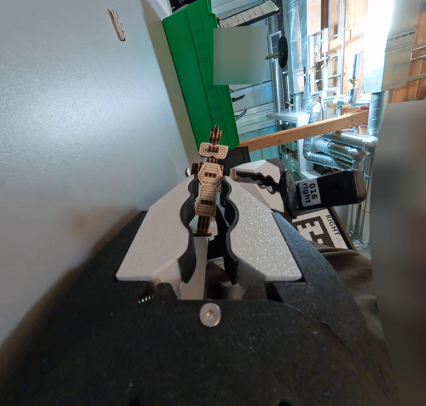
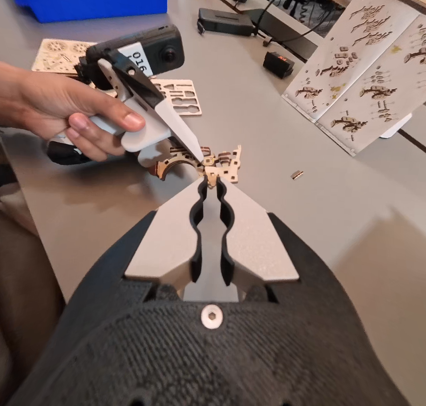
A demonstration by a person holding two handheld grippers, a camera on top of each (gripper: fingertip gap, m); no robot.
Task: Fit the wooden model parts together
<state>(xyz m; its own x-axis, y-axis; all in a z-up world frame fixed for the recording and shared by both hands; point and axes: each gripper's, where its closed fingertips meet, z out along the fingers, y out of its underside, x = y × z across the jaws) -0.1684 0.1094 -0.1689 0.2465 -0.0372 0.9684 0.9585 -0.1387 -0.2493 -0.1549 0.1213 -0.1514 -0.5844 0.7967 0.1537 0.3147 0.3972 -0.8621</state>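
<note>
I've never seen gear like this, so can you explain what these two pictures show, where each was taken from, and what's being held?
There is no robot here. A person holds a hand-operated gripping tool in each hand, and each tool carries a camera looking out along its two fingers.

The left tool is shown by its own camera, pinching a partly built wooden model; the view is tilted, with a green bin behind.

The right tool is shown by its camera, closed on a small part of the same model above the grey table. The person's hand grips the left tool there. On the table lie wooden part sheets, a loose small wooden piece and picture instructions.
</note>
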